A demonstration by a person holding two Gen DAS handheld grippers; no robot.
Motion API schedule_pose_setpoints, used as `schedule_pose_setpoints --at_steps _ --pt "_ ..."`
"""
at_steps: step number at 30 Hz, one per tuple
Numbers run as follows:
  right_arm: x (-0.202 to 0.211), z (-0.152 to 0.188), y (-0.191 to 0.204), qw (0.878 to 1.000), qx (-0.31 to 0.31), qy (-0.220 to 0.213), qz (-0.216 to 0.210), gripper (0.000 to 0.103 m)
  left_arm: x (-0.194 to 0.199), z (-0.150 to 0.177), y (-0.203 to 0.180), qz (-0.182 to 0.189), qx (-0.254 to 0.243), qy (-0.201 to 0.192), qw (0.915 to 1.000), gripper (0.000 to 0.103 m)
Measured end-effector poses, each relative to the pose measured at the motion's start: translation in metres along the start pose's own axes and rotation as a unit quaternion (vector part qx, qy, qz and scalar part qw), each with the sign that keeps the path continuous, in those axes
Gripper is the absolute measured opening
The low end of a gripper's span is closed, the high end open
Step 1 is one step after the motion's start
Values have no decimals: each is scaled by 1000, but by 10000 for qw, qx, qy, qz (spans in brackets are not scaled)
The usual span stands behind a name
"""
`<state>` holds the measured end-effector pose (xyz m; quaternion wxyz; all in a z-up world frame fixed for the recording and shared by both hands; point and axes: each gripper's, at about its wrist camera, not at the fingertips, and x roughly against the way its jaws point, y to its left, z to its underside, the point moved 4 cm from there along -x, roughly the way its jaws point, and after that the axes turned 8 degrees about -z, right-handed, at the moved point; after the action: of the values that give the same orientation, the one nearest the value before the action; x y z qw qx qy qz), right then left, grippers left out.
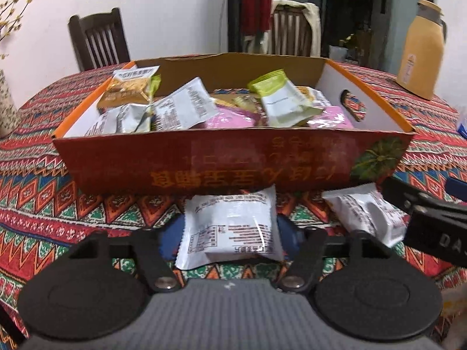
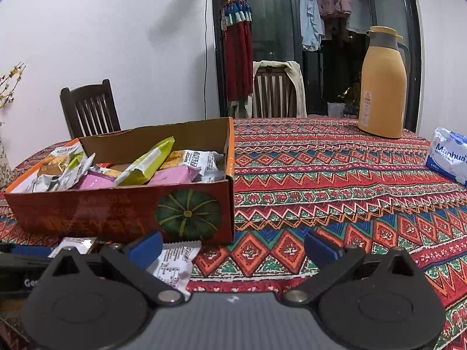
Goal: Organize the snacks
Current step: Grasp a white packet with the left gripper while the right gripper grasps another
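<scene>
An orange cardboard box (image 1: 221, 160) holding several snack packets stands on the patterned tablecloth; it also shows in the right wrist view (image 2: 116, 215). My left gripper (image 1: 230, 230) has its blue pads on both sides of a white snack packet (image 1: 230, 227) lying in front of the box; the jaws look closed onto it. A second white packet (image 1: 367, 215) lies to its right, next to my right gripper's black arm (image 1: 423, 213). My right gripper (image 2: 233, 245) is open and empty over the cloth, with that packet (image 2: 175, 265) by its left finger.
A yellow thermos jug (image 2: 382, 87) stands far right on the table. A white and blue tissue pack (image 2: 449, 154) lies at the right edge. Two wooden chairs (image 2: 90, 108) stand behind the table. A vase with twigs (image 1: 5, 102) is at the far left.
</scene>
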<state>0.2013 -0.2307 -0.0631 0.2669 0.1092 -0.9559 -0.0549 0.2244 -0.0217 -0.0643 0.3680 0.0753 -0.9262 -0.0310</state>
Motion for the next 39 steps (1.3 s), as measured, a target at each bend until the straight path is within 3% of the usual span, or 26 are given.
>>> schedule_pose_setpoints --at_steps 5,8,14,26,32,39 --pt "-1 0 -2 10000 -80 7 -18 103 4 1 -2 75 -96 -54 9999 50" --pt "0 -1 -3 9999 -133 -26 -68 103 5 2 -1 117 -94 -67 9999 48" --pt "0 -1 -3 9997 -169 -56 -149 103 10 4 4 219 -96 -156 9996 47" --pt "7 -6 -4 9969 -365 -333 -610 103 29 -3 35 268 65 -785 9965 47" --pt "1 -7 -1 9973 -311 -204 -636 103 33 -10 61 127 223 -1056 9941 47" --pt "-9 -4 7 9977 -163 11 -663 103 34 -7 78 302 323 -1177 9921 47"
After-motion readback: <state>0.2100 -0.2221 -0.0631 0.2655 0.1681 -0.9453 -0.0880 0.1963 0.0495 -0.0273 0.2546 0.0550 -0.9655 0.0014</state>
